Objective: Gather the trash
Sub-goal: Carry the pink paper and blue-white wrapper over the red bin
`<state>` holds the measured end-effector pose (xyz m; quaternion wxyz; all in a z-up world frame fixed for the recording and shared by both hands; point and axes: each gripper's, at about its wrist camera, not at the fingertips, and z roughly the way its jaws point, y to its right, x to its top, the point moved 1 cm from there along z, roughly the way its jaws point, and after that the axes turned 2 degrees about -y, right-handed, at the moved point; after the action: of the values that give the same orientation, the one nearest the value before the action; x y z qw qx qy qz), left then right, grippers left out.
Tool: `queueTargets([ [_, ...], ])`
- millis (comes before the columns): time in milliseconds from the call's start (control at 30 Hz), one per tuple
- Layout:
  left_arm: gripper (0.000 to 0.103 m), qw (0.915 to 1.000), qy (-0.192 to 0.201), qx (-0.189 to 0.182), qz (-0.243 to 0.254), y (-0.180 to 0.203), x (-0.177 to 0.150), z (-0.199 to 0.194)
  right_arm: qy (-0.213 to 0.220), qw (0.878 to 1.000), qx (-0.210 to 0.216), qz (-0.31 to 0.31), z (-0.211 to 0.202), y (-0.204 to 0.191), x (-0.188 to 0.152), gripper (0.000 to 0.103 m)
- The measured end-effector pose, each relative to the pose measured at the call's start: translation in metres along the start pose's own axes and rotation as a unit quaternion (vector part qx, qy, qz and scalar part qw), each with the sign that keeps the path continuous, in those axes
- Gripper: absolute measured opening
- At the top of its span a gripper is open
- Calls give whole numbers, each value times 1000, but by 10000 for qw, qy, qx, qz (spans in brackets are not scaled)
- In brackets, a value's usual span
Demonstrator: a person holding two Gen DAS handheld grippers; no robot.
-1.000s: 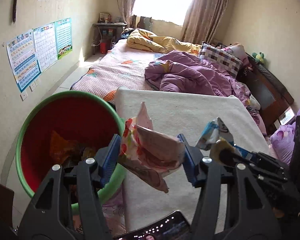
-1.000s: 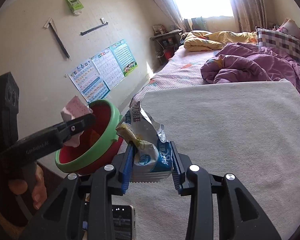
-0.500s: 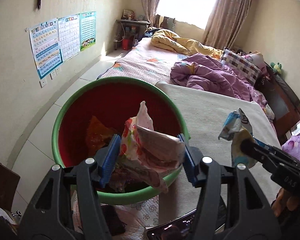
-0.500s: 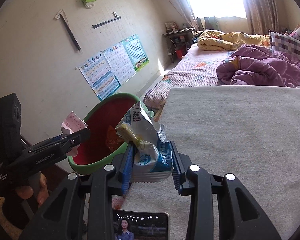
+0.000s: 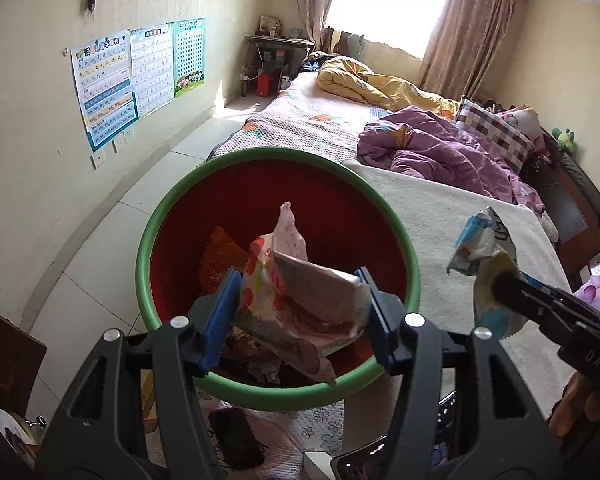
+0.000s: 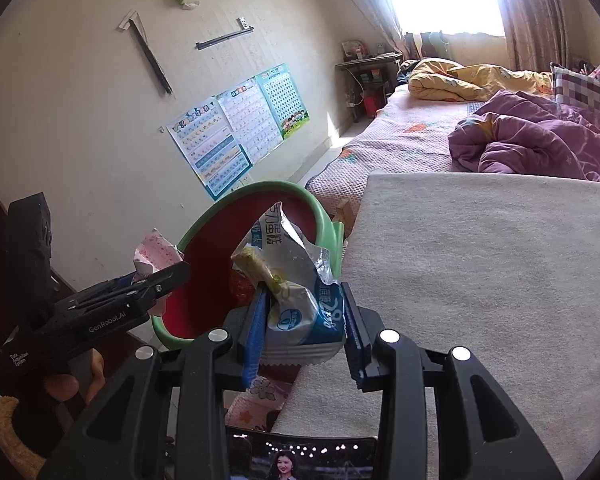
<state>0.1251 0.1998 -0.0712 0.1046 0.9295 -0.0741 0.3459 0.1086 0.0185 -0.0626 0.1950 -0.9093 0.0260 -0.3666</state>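
Observation:
My left gripper [image 5: 298,312] is shut on a crumpled pink and white wrapper [image 5: 300,292] and holds it over the red bin with a green rim [image 5: 204,184], which has an orange wrapper [image 5: 220,252] inside. My right gripper [image 6: 304,320] is shut on a blue and white wrapper [image 6: 296,280] at the left edge of the beige mat [image 6: 480,272], beside the bin [image 6: 300,196]. The right gripper also shows in the left wrist view [image 5: 512,284], to the right of the bin. The left gripper shows in the right wrist view [image 6: 156,280].
A phone [image 6: 300,458] lies below my right gripper, and a dark phone [image 5: 236,436] lies on flowered cloth under the bin. A bed with purple [image 5: 440,152] and yellow [image 5: 372,84] quilts lies beyond the mat. Posters [image 5: 136,76] hang on the left wall.
My left gripper has moved left with the pink wrapper, from above the mat's edge to over the bin. My right gripper has shifted left toward the bin with its wrapper.

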Motion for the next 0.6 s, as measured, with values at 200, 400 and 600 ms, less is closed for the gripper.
queueTargets([
  [200, 56, 10000, -55, 45, 32, -5, 0, 5, 12, 10000, 65, -65, 5, -9, 4, 35],
  [400, 56, 9999, -66, 91, 17, -8, 0, 8, -39, 10000, 81, -34, 10, -11, 4, 35],
  [600, 56, 9999, -67, 145, 25, -6, 0, 9, -87, 9999, 134, -19, 15, -14, 4, 35],
])
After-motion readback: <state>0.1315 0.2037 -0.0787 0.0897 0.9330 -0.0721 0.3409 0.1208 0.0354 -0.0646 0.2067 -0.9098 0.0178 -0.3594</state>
